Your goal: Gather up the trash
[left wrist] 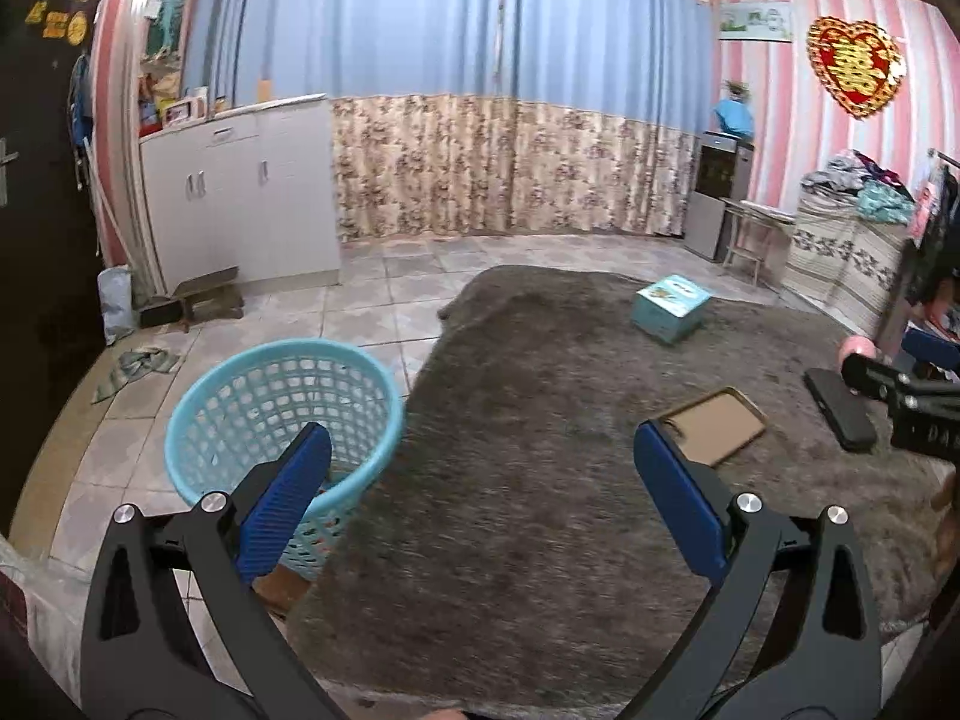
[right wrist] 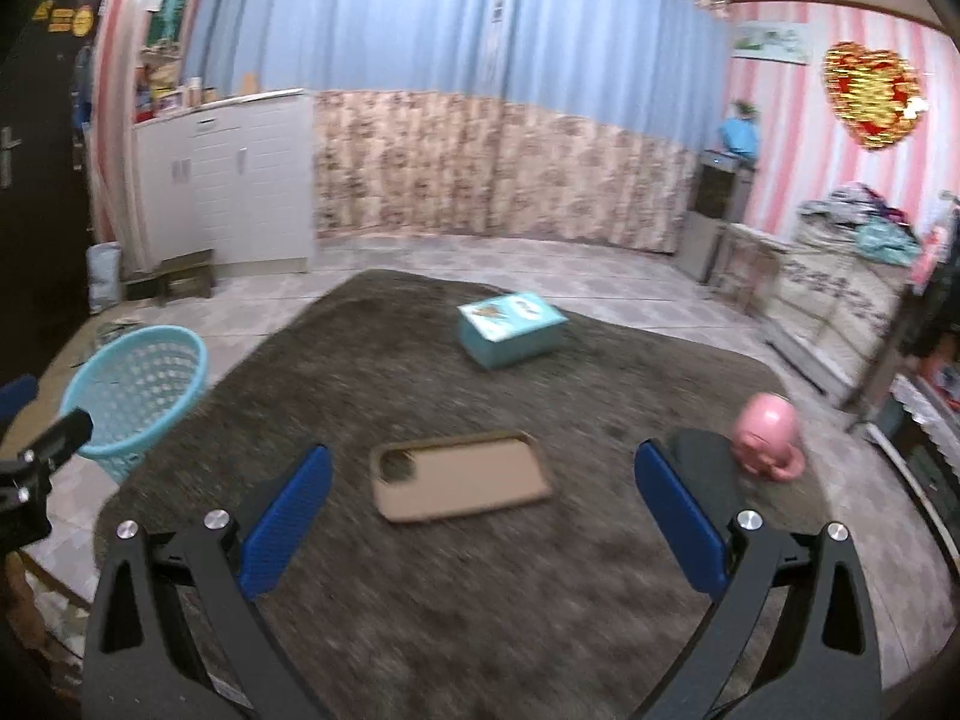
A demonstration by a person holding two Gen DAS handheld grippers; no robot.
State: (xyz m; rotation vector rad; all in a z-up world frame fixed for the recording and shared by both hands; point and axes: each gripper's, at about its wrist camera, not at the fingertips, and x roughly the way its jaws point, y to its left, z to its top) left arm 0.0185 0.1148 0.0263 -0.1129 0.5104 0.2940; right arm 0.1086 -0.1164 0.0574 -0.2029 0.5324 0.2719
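Note:
A light blue mesh basket (left wrist: 282, 414) stands on the tiles at the rug's left edge; it also shows in the right wrist view (right wrist: 141, 396). On the grey shaggy rug (left wrist: 540, 480) lie a tan phone case (right wrist: 459, 483), a teal box (right wrist: 510, 327), a pink round toy (right wrist: 771, 429) and a flat black case (left wrist: 840, 408). My left gripper (left wrist: 480, 468) is open and empty, above the rug beside the basket. My right gripper (right wrist: 483, 480) is open and empty, hovering over the tan phone case (left wrist: 714, 423).
White cabinets (left wrist: 240, 204) stand at the back left with a small wooden stool (left wrist: 207, 294) in front. A rag (left wrist: 138, 366) lies on the tiles. A covered bench with clothes (left wrist: 852, 240) and a dark appliance (left wrist: 720, 192) stand at the right.

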